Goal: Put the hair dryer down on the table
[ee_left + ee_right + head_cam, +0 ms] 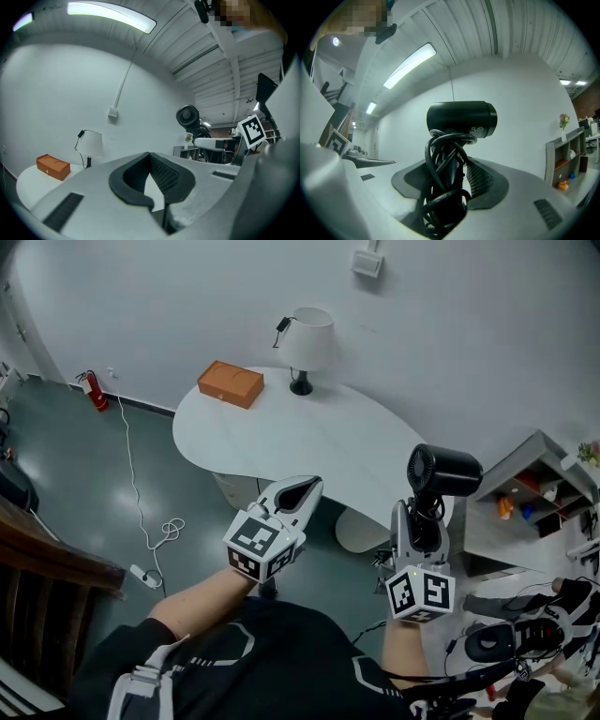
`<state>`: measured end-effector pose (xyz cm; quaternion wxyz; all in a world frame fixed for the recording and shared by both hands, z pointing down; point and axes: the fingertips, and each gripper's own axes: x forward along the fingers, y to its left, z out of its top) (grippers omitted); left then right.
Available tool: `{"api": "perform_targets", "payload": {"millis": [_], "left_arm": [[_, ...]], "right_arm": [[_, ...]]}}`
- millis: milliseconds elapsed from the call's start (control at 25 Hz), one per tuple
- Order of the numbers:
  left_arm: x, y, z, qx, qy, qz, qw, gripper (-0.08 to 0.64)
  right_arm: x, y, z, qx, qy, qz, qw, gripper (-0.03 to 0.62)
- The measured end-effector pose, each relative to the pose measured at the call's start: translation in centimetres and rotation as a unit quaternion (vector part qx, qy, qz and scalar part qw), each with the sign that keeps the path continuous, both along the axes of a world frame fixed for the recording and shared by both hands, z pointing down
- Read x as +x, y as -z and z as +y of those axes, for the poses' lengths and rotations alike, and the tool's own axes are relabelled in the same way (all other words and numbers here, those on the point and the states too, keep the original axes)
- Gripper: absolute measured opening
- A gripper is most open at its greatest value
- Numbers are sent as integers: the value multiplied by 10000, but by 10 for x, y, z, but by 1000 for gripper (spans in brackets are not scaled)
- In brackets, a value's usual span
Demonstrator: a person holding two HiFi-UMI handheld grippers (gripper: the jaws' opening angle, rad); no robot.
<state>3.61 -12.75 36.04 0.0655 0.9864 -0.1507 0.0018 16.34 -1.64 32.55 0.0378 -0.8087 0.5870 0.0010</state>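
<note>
Now our right gripper (421,514) clamps the dryer (442,470), head above the fingers; our left gripper (310,486) is closed, empty.

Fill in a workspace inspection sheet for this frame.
Surface: white table, mostly bare.
Job's things: hair dryer, held upright in the air, not on the table.
Clutter: orange box and lamp at the table's far side.
Grippers: left gripper shut, empty; right gripper shut on the dryer's handle.
Cables: cord wound round the handle; white cable on the floor.
Surroundings: fire extinguisher by the wall; shelf unit at right.
</note>
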Motion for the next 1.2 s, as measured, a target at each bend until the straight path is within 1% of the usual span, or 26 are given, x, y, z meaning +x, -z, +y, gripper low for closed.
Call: {"api": "perform_targets", "payload": {"millis": [200,280,480,640,880,1080,1200], "left_arm": [[5,5,-33,-13,-141,96,9999,5],[6,5,-43,60,-210,109,9997,5],[7,-4,-77,121,-179,-5,9998,5],[11,-6,-92,86,-187,20,9998,5],[22,-12,-112,100,-144,-1,9998,6],[36,-13,-133,86,10,-64,9999,6],[50,-15,-147,74,68,-117,9999,5]], "right_arm": [[6,1,-37,-30,-143,-42,9999,244],[6,0,-50,-1,-201,-63,9998,244],[7,-3,-79,-82,-328,-83,9994,244],[14,-7,-95,-192,-363,-109,9991,244],[30,-16,-126,-272,-271,-145,9992,244],[53,-19,-155,-294,-152,-186,9993,244],[68,-20,-172,-323,-92,-190,9993,244]]}}
